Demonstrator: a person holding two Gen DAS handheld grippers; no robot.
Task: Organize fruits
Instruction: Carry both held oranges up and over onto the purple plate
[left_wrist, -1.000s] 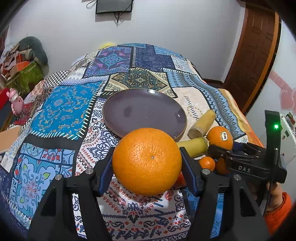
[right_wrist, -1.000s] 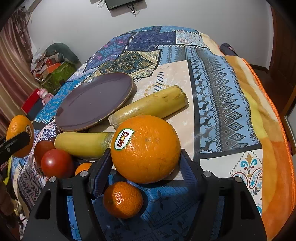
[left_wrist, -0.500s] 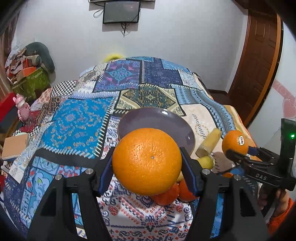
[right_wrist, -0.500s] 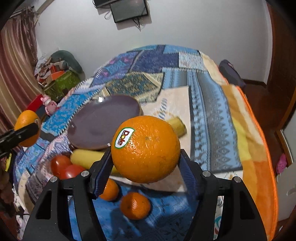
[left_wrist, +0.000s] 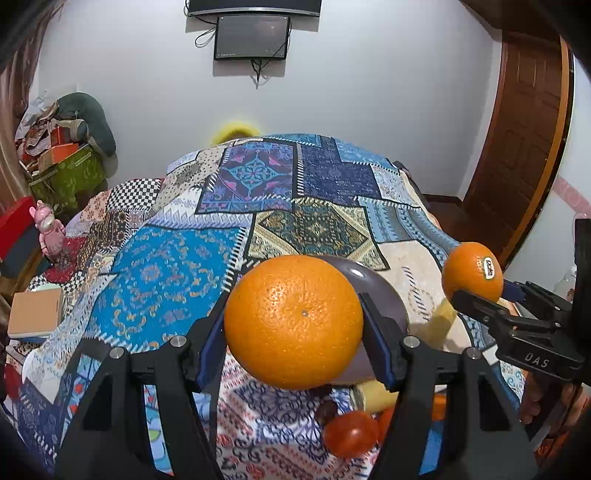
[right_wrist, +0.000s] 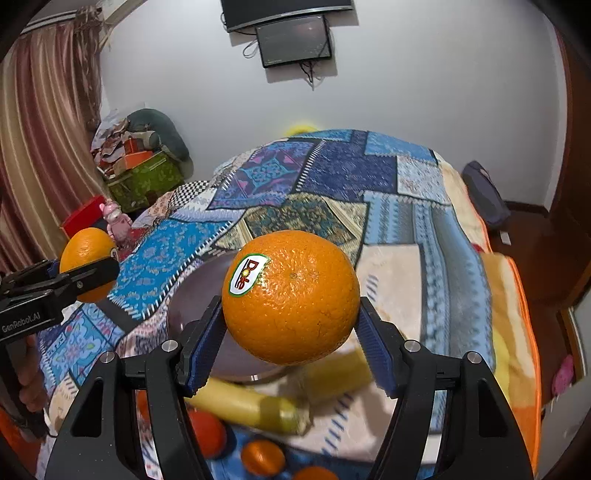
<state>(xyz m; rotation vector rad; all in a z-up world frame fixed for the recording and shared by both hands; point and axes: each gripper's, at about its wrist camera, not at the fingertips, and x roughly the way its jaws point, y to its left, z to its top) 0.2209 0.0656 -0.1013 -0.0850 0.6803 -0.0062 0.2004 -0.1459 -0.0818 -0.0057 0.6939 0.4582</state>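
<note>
My left gripper (left_wrist: 293, 321) is shut on a large plain orange (left_wrist: 293, 321) and holds it high above the bed. My right gripper (right_wrist: 290, 317) is shut on an orange with a Dole sticker (right_wrist: 290, 317), also held up; this orange shows at the right of the left wrist view (left_wrist: 471, 271). A dark purple plate (right_wrist: 199, 295) lies on the patchwork quilt below, mostly hidden behind both oranges. Two yellow bananas (right_wrist: 255, 406), tomatoes (left_wrist: 351, 434) and small mandarins (right_wrist: 262, 456) lie near the plate's front edge.
The patchwork quilt (left_wrist: 166, 273) covers the whole bed. A wooden door (left_wrist: 524, 147) stands at the right. Boxes and clutter (left_wrist: 62, 158) and a pink toy (left_wrist: 48, 236) sit beside the bed at the left. A screen (left_wrist: 251, 37) hangs on the far wall.
Both grippers have risen well above the bed with their oranges. The plate and the loose fruit now look smaller and lower in both views.
</note>
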